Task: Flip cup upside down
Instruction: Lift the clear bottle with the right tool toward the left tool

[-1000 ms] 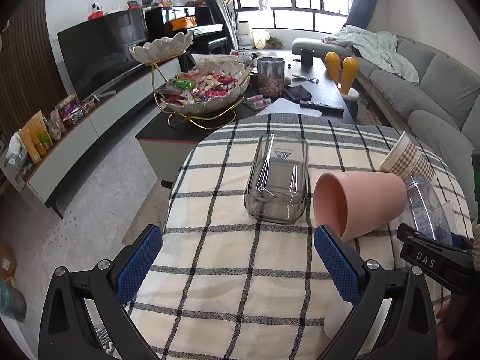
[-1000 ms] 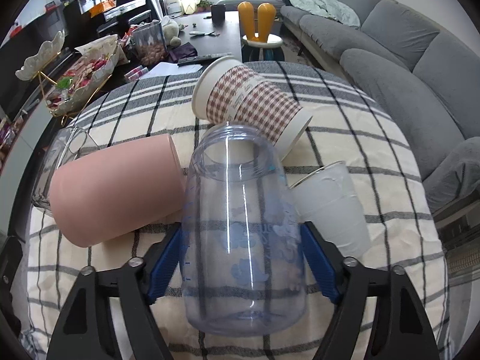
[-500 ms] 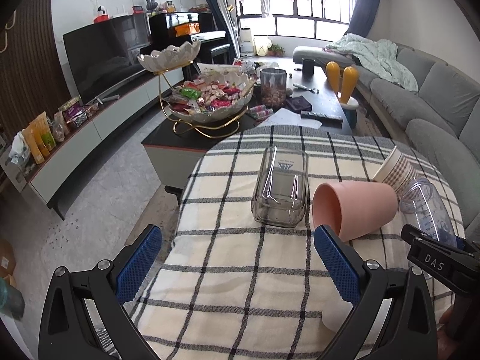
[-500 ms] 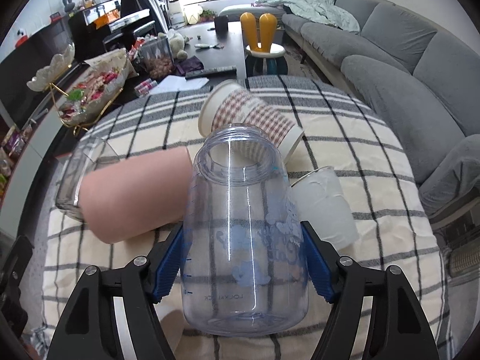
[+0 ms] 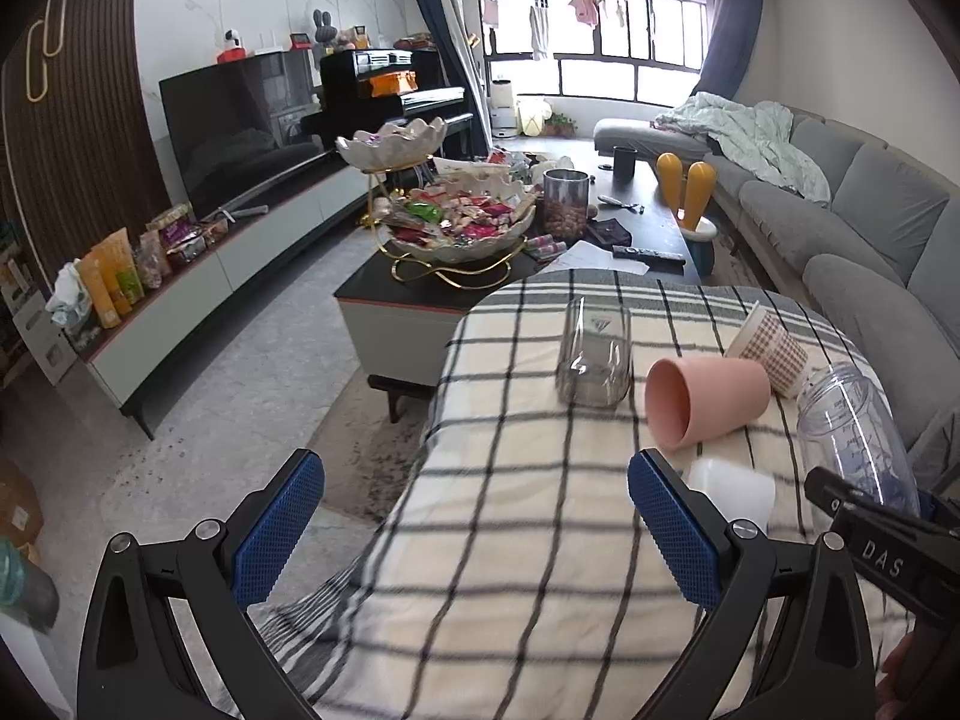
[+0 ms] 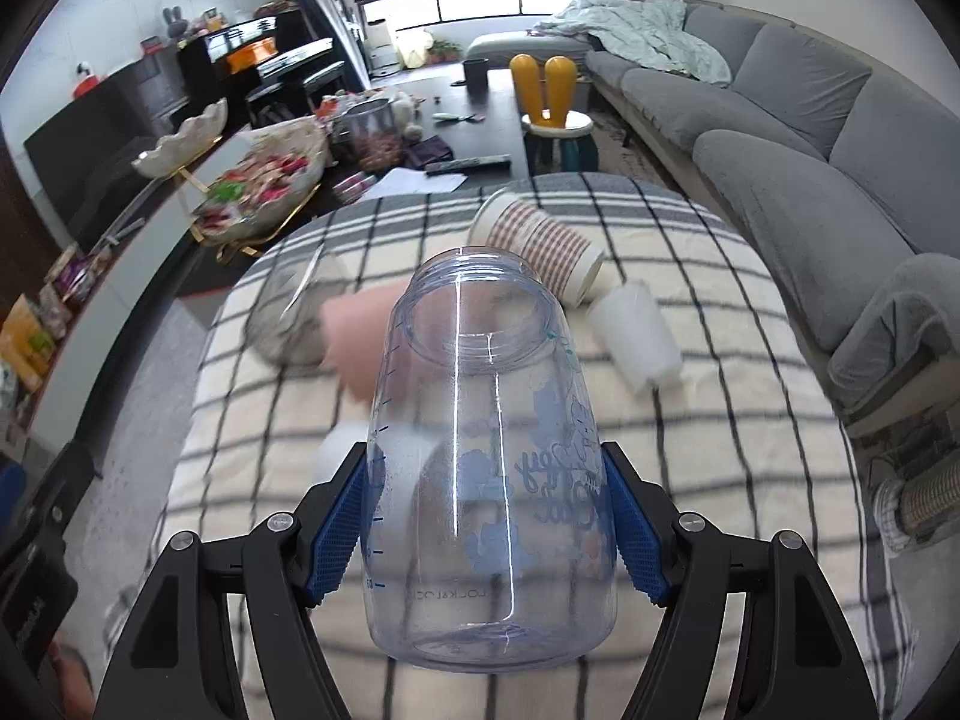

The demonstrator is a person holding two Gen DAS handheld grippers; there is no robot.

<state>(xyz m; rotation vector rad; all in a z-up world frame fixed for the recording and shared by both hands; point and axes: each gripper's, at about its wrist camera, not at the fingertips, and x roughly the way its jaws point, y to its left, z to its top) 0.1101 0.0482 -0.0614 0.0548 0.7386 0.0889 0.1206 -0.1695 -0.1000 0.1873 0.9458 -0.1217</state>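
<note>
My right gripper [image 6: 489, 516] is shut on a clear blue-tinted plastic cup [image 6: 486, 456] and holds it above the checked tablecloth [image 6: 720, 480], mouth pointing away. The same cup shows at the right edge of the left wrist view [image 5: 852, 438]. My left gripper [image 5: 474, 534] is open and empty, over the near left edge of the table. A pink cup [image 5: 708, 399], a clear glass [image 5: 594, 360], a checked paper cup [image 5: 768, 348] and a white cup [image 6: 636, 330] lie on their sides on the cloth.
A dark coffee table [image 5: 420, 294] with a candy bowl [image 5: 462, 228] stands beyond the table. A grey sofa [image 6: 840, 120] runs along the right. A TV cabinet [image 5: 180, 300] is at the left, with open floor before it.
My right gripper has lifted the clear cup off the cloth and drawn it back. My left gripper has pulled back and up from the table, still open.
</note>
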